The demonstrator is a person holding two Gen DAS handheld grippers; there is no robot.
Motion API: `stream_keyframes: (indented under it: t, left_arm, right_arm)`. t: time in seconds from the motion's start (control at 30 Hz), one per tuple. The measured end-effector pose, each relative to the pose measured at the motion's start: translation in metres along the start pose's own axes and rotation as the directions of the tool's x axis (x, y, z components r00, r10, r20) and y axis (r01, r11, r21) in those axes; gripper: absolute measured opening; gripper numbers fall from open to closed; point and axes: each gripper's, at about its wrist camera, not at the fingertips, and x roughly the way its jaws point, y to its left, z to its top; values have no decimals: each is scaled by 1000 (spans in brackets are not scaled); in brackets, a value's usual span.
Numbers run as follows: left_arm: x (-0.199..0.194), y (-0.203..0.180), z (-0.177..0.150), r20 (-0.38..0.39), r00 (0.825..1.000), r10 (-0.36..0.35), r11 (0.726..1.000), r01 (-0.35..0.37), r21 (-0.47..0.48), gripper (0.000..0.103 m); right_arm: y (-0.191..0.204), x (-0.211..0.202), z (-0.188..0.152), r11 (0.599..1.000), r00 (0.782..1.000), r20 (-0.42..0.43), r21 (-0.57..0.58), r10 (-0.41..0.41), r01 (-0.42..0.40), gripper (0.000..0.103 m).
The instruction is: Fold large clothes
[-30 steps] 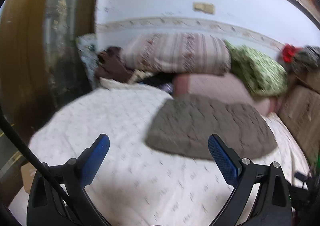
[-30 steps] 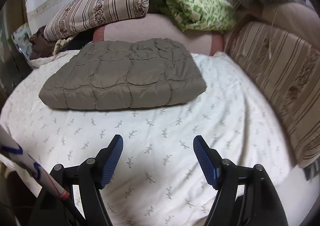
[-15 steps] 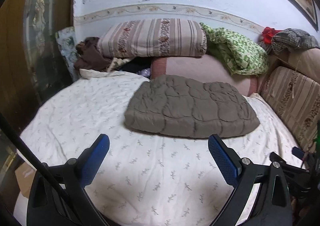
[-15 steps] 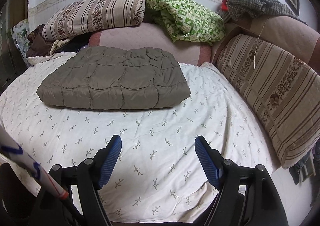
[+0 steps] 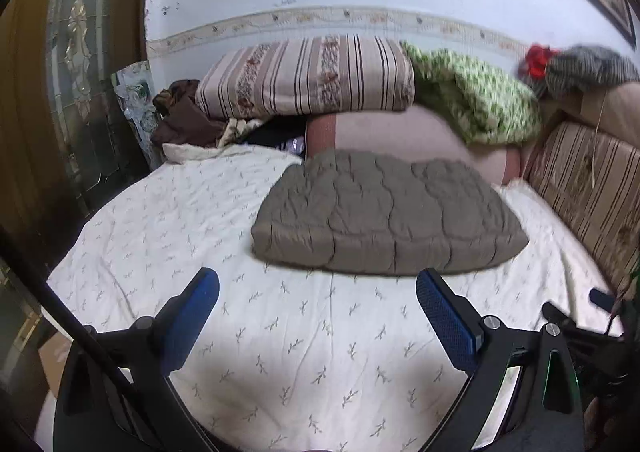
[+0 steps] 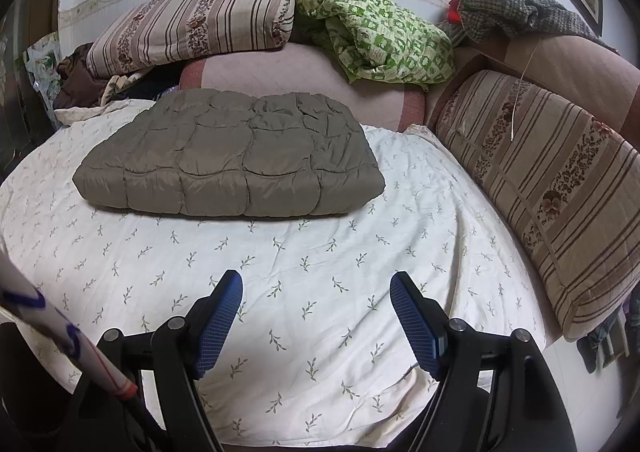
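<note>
A puffy brown quilted jacket (image 6: 228, 156), folded into a pad, was laid on the leaf-print sheet (image 6: 320, 272) at 12 o'clock. The left gripper (image 5: 318, 288) and the right gripper (image 6: 316, 288) were held apart from it, fingers spread wide (nothing between them).

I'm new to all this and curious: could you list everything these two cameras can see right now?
Quilted garment: one, grey-brown, folded flat mid-bed.
Bedsheet: one, white with leaf sprigs, covering the bed.
Striped pillow: one, beige-brown, against the back wall.
Striped cushion: one, beige-brown, right edge.
Green blanket: one, green-white, bunched beside the pillow.
Checked cloth: one, grey, far right.
Brown clothes: one heap, far left.
Left gripper: blue pads, open, empty.
Right gripper: blue pads, open, empty.
</note>
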Motion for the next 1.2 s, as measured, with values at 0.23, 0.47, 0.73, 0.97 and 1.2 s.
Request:
stream_keyframes:
  t: [0.23, 0.47, 0.73, 0.97, 1.2]
  left_arm:
    - [30, -11, -16, -122, 993, -9, 999, 13, 30, 99]
    - [45, -10, -21, -165, 986, 4, 1000, 2, 30, 99]
    - [64, -10, -23, -209, 978, 5, 999, 2, 33, 99]
    - [77, -6, -26, -240, 971, 10, 1000, -4, 25, 99]
    - [90, -4, -31, -269, 963, 10, 1000, -4, 23, 99]
  right_arm:
    - [2, 11, 1, 1000, 1000, -25, -4, 2, -3, 81]
    - [5, 23, 3, 1000, 999, -50, -7, 6, -6, 81]
    - [16, 35, 6, 999, 997, -71, -31, 10, -12, 81]
    - [25, 46, 8, 999, 996, -90, -46, 12, -16, 81]
    - [33, 56, 8, 998, 994, -112, -65, 14, -22, 81]
